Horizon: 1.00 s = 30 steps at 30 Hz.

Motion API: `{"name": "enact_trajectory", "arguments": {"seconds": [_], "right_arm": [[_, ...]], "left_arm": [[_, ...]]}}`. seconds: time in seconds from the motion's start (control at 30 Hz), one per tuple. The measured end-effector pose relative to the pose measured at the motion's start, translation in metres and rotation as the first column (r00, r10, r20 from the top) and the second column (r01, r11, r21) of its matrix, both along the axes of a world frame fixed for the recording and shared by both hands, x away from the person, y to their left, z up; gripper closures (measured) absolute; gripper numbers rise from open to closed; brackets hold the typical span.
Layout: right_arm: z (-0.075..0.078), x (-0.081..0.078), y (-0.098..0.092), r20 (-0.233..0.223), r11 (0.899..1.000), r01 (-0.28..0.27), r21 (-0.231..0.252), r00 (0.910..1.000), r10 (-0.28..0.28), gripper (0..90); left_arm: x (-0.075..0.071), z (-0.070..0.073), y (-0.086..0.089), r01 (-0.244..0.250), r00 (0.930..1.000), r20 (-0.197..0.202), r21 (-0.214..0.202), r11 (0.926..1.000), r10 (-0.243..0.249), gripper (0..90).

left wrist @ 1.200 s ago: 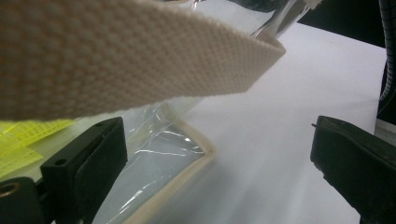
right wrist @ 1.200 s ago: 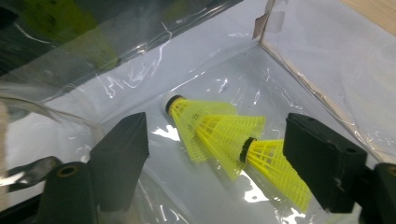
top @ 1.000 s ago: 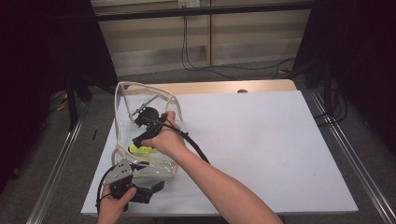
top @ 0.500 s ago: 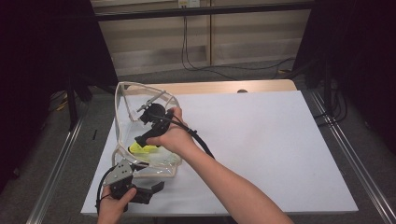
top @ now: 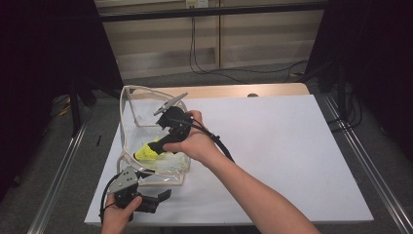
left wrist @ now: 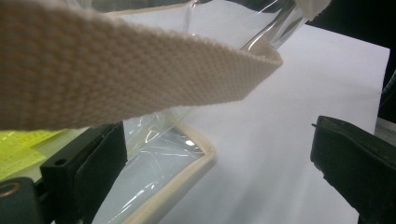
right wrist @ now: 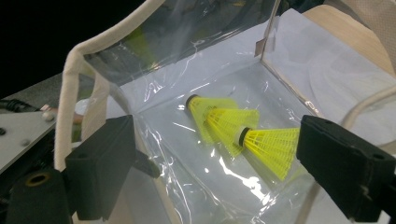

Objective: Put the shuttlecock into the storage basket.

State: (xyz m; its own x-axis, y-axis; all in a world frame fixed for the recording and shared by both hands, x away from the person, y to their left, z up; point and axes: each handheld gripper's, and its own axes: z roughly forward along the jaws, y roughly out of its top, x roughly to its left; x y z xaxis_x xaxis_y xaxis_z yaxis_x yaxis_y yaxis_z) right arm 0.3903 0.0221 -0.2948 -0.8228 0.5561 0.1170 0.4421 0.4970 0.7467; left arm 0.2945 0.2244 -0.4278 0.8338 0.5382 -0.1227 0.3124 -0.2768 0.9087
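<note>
A clear plastic bag (top: 130, 127) with cream trim stands open on the white table sheet. Two yellow shuttlecocks (top: 145, 154) lie on its bottom, one (right wrist: 210, 116) beside the other (right wrist: 270, 145). My right gripper (top: 157, 145) hangs over the bag mouth, pointing down at them. In its own view the right gripper (right wrist: 217, 140) is open; its jaws have just been opening, with nothing between them. My left gripper (top: 158, 200) rests at the bag's near corner. Seen in its own view, the left gripper (left wrist: 215, 154) is open, with the bag's trimmed corner (left wrist: 196, 163) beside its left jaw.
A cream webbing strap (left wrist: 116, 70) of the bag crosses close above the left gripper's jaws. The white sheet (top: 292, 146) stretches to the right of the bag. Cables hang by the wall behind the table, and metal rails (top: 360, 161) run along both sides.
My right hand has lifted its gripper up and a little to the right, away from the shuttlecocks. The left gripper and the bag have stayed put.
</note>
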Motion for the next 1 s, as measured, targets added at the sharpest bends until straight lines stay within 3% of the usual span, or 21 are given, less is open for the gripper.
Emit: {"name": "enact_trajectory", "arguments": {"seconds": [0.57, 0.63, 1.0], "right_arm": [[0.012, -0.009, -0.047, 0.024, 0.998, -0.009, 0.069, 0.9997, 0.008, 10.7], [0.013, -0.012, -0.052, 0.029, 0.997, -0.008, 0.071, 0.9996, 0.006, 10.5], [0.009, -0.019, -0.081, 0.034, 0.996, -0.011, 0.083, 0.9994, 0.009, 9.0]], "left_arm": [[-0.001, 0.000, 0.000, 0.000, 1.0000, -0.005, 0.007, 1.0000, 0.000, 3.8], [-0.002, 0.000, -0.001, -0.018, 0.9998, -0.005, 0.014, 0.9997, 0.018, 3.7], [-0.002, 0.001, -0.001, -0.018, 0.9998, -0.001, 0.017, 0.9997, 0.018, 3.7]]}}
